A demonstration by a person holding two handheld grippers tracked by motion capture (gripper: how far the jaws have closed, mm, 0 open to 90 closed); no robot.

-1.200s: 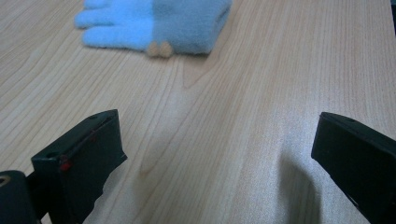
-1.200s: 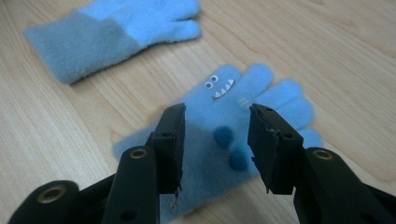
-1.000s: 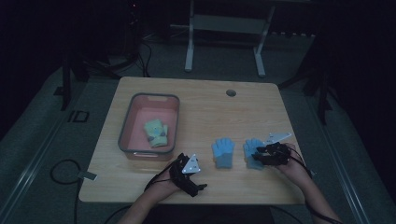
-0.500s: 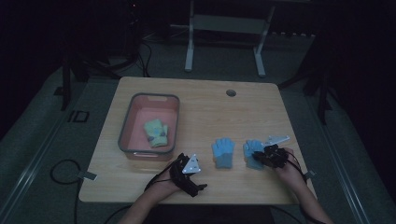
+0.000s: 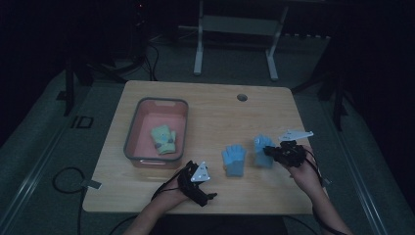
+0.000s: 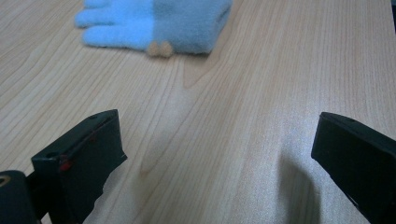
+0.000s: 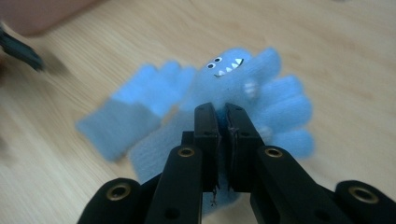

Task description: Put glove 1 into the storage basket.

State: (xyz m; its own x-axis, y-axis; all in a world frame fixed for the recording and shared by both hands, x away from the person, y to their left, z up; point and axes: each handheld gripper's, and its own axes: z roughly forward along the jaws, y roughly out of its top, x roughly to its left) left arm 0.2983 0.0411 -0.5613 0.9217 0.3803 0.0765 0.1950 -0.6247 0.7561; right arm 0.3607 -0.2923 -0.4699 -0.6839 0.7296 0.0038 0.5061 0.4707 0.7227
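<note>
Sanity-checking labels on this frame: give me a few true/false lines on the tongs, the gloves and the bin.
1. The right tongs are shut on a blue glove. True.
2. The left tongs are shut on the other blue glove. False: their jaws stand wide apart over bare table, and that glove lies ahead of them, untouched.
3. The pink bin holds a light green glove. True.
4. Both blue gloves lie inside the bin. False: both are on the table, to the right of the bin.
5. The held glove has a monster face with eyes and teeth. True.
</note>
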